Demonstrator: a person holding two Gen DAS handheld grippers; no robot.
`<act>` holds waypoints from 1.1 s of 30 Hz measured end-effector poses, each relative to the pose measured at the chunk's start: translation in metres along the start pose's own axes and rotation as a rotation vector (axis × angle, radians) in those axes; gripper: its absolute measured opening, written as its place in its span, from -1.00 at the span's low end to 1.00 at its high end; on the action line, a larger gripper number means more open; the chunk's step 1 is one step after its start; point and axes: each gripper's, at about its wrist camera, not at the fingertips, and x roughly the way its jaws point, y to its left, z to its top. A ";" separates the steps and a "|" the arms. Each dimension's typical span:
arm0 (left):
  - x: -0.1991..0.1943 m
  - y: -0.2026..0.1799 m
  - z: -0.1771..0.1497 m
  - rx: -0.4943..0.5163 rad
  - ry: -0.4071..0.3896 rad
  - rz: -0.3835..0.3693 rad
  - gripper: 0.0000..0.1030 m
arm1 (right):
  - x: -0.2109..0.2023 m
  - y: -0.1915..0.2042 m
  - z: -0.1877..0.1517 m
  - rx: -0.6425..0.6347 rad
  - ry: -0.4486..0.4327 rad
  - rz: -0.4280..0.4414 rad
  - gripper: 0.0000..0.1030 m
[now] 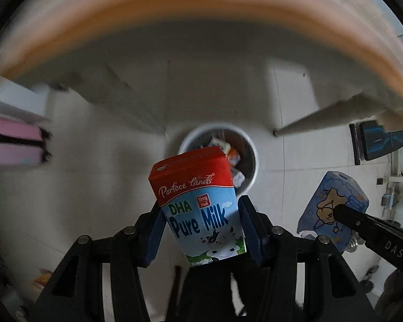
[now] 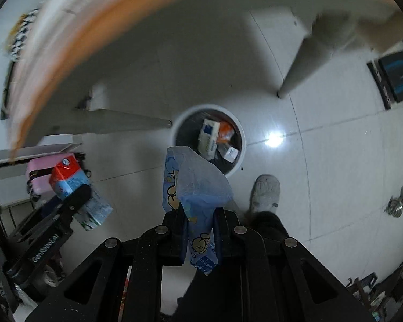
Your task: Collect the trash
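A red-and-blue milk carton [image 1: 201, 204] is clamped between the blue pads of the left gripper [image 1: 200, 230], and a pale blue cartoon-printed packet [image 2: 196, 206] is pinched flat in the closed jaws of the right gripper [image 2: 198, 230]. Both items are held high above a round trash bin [image 2: 208, 136] standing on the white tiled floor [image 2: 322, 174], and in each wrist view the held item appears just short of the bin's near rim rather than squarely over its opening. Several cartons and wrappers are already seen inside the bin. The carton is held to the left of the bin and the packet nearer its centre line; a slippered foot [image 2: 264, 193] is planted close beside the bin on its right. The collection is judged to be at the drop stage, with two pieces not yet released. If either grip were opened from this height before the item is carried over the opening, the bin could be missed, the light packet being liable to flutter sideways and the carton to strike the rim and bounce onto the floor. The strong blur of the orange-edged table [image 1: 201, 8] suggests fast motion, which would make aim worse.
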 end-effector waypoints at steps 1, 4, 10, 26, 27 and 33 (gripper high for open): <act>0.020 0.000 0.003 -0.005 0.021 -0.009 -0.03 | 0.020 -0.009 0.002 0.015 0.011 -0.001 -0.69; 0.089 0.000 0.014 -0.021 0.086 -0.042 -0.03 | 0.070 -0.029 0.012 0.056 0.032 0.003 -0.69; 0.175 0.008 0.038 -0.069 0.153 -0.093 0.01 | 0.173 -0.055 0.044 0.119 0.078 0.030 -0.69; 0.154 0.038 0.016 -0.091 0.064 0.051 0.80 | 0.239 -0.044 0.065 0.004 0.094 -0.039 0.93; 0.147 0.038 0.014 -0.090 0.052 0.063 0.80 | 0.234 -0.039 0.063 -0.025 0.083 -0.073 0.94; 0.113 0.030 0.000 -0.072 0.021 0.108 0.80 | 0.200 -0.013 0.051 -0.158 0.037 -0.191 0.94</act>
